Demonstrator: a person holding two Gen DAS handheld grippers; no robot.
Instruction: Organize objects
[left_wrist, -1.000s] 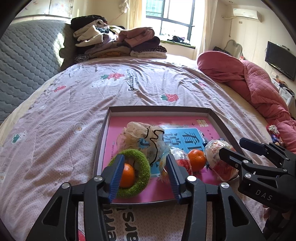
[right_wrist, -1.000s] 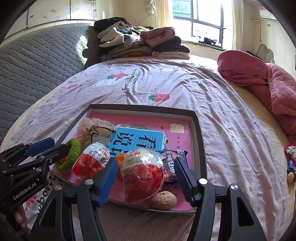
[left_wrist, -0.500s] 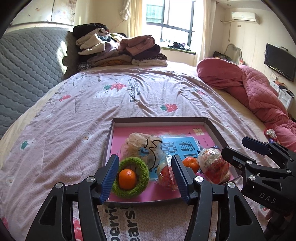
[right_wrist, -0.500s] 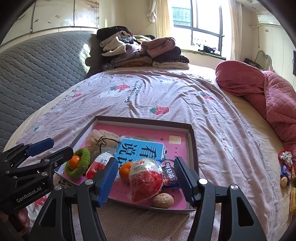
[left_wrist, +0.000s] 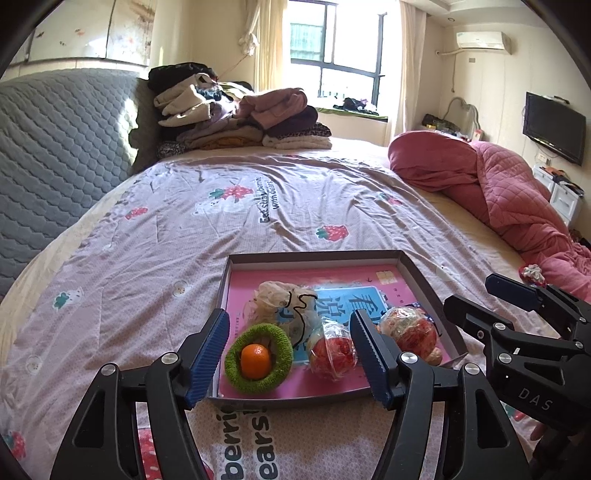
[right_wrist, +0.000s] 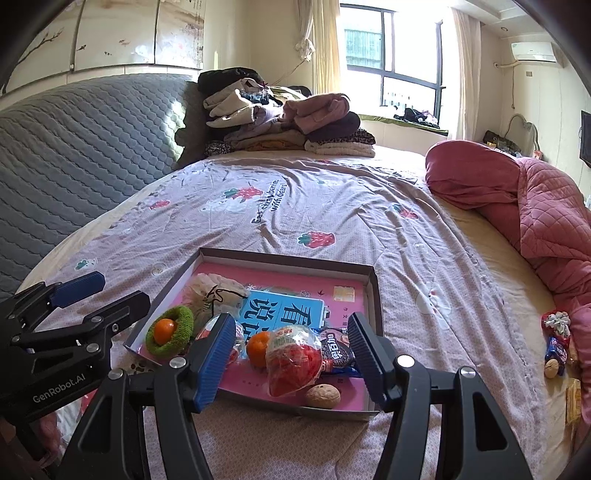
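Note:
A shallow grey-rimmed box (left_wrist: 413, 271) (right_wrist: 373, 295) with a pink floor lies on the bed. Inside it a green knitted ring (left_wrist: 258, 356) (right_wrist: 170, 330) holds a small orange (left_wrist: 255, 361) (right_wrist: 164, 329). Beside these lie a beige drawstring pouch (left_wrist: 277, 299), two red snack bags (left_wrist: 334, 352) (right_wrist: 293, 360), a second orange (right_wrist: 258, 343), a dark wrapped snack (right_wrist: 336, 352) and a walnut (right_wrist: 322, 396). My left gripper (left_wrist: 290, 356) hovers above the box's near edge, its jaws opening, nothing between them. My right gripper (right_wrist: 291, 356) is open and empty above the near right corner.
A stack of folded clothes (left_wrist: 236, 114) sits at the head of the bed by the grey quilted headboard (left_wrist: 55, 147). A pink quilt (right_wrist: 524, 206) is heaped on the right. Small toys and a walnut (right_wrist: 554, 347) lie by that quilt. A TV (left_wrist: 554, 127) hangs on the right wall.
Both grippers have risen and drawn back from the box, so its contents look smaller. The left jaws, which flanked the green ring and orange, have spread wider and stand clear of them.

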